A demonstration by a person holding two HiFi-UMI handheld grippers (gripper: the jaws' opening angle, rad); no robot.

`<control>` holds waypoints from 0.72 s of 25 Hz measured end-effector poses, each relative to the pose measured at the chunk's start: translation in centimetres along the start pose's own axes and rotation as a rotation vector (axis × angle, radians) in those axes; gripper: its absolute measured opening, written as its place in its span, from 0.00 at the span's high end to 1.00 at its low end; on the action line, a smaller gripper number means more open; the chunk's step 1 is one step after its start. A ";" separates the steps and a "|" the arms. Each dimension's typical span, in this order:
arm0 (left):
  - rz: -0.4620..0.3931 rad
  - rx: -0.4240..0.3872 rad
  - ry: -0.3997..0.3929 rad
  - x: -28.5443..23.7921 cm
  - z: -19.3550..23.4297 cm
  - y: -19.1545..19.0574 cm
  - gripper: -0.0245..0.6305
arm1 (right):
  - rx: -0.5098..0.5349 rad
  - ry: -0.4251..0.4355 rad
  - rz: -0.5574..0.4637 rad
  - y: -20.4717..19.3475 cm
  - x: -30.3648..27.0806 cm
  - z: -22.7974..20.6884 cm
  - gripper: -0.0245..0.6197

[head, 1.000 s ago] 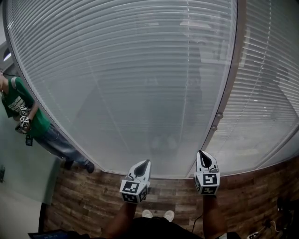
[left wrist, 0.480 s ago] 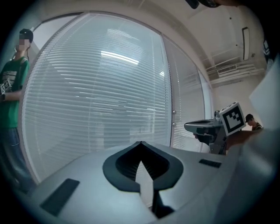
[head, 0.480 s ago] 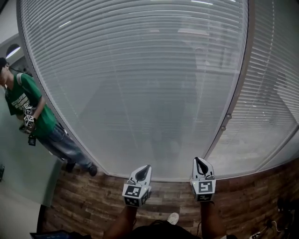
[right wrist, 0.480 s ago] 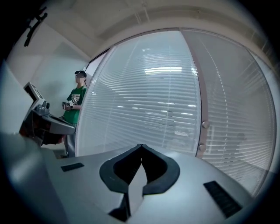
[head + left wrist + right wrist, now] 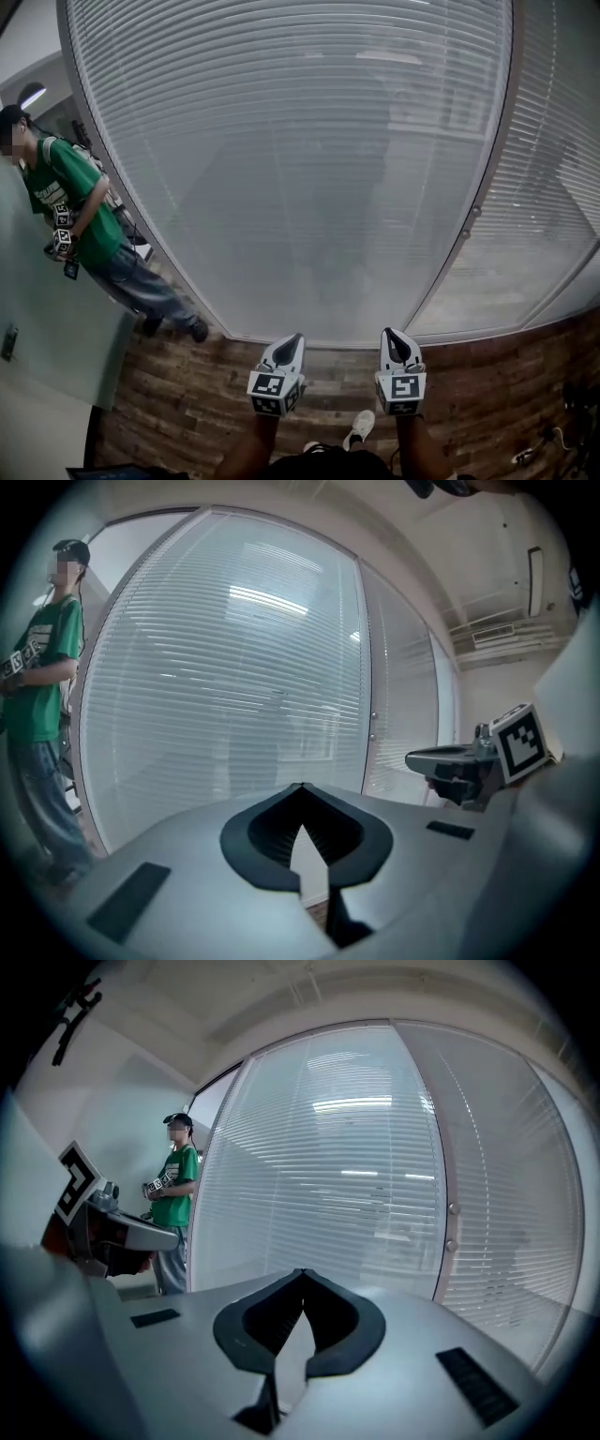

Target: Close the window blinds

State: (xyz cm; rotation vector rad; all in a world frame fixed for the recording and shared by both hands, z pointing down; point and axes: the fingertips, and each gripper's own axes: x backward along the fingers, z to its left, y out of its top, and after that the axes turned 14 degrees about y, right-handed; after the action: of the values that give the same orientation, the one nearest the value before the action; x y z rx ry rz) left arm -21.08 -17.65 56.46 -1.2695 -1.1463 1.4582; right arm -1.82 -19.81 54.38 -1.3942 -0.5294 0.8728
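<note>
Window blinds (image 5: 281, 169): pale, thin horizontal slats, fully lowered, semi-transparent

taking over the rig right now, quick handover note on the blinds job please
Left gripper: shut, empty, held level facing the glass.
Right gripper: shut, empty, beside it.
Blinds: straight ahead, slats look partly open, room behind shows through; neither gripper touches them.
Two knobs on the frame right of the big panel, possibly the control.
Done: nothing visible.
Left: reach the control, close the slats.
Person in a green shirt stands at left.
</note>
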 end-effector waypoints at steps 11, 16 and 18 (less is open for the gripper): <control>0.032 0.021 -0.035 4.9 -2.9 -3.3 0.97 | -0.054 0.023 0.050 -1.8 5.6 2.8 0.96; 0.022 0.008 -0.014 7.1 -2.7 -2.4 0.97 | -0.074 0.039 0.041 -1.9 6.1 4.5 0.96; 0.027 0.003 0.009 7.8 -2.7 -2.1 0.97 | -0.080 0.055 0.018 -1.3 6.4 4.8 0.96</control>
State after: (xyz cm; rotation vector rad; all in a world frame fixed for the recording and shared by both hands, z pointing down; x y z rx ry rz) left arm -19.15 -9.34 56.83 -1.2924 -1.1252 1.4719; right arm -1.46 -11.79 55.28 -1.4933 -0.5151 0.8328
